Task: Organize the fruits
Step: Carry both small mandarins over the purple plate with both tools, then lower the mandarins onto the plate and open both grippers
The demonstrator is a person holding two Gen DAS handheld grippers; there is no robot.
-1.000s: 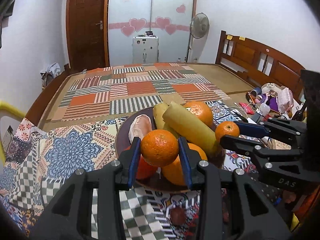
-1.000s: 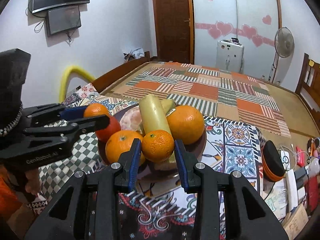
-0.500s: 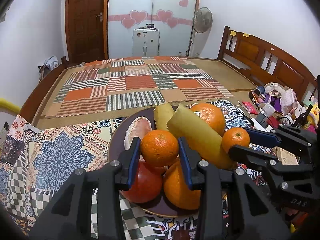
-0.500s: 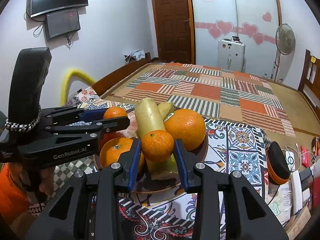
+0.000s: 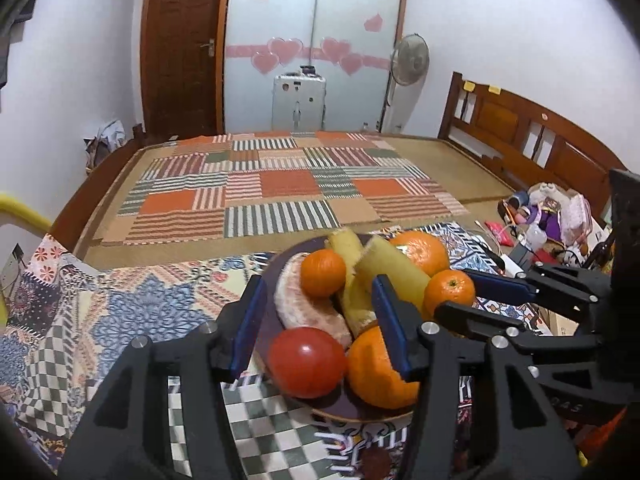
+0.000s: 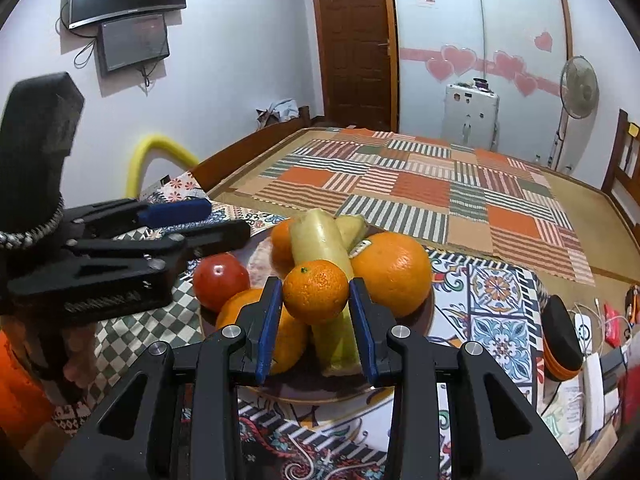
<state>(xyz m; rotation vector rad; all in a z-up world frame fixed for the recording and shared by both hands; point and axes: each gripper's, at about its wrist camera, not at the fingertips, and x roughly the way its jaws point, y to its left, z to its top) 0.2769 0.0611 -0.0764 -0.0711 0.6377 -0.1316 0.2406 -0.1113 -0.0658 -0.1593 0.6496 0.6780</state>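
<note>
Both black plastic grippers point(image 5: 318, 326) point(image 6: 316, 316) carry blue finger pads point(image 6: 267, 328) and silver screws (one wears faint embossed lettering).

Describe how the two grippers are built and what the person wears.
Both grippers, left and right, are black angular frames with triangular cut-outs, silver bolts and blue pads. White lettering marks their sides, blurred here. A metal chain circles the left one's handle. Below it shows an orange sleeve.

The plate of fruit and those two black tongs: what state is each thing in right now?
Left tongs: jaws opening, nothing gripped.
Right tongs: shut on a small mandarin, held above the plate.
Other mandarin: free, resting on the pile.
Plate: on the patterned cloth, loaded.
Tomato: whole, at the plate's edge.
Peeled pomelo piece: lying on the plate.
Door: closed.
</note>
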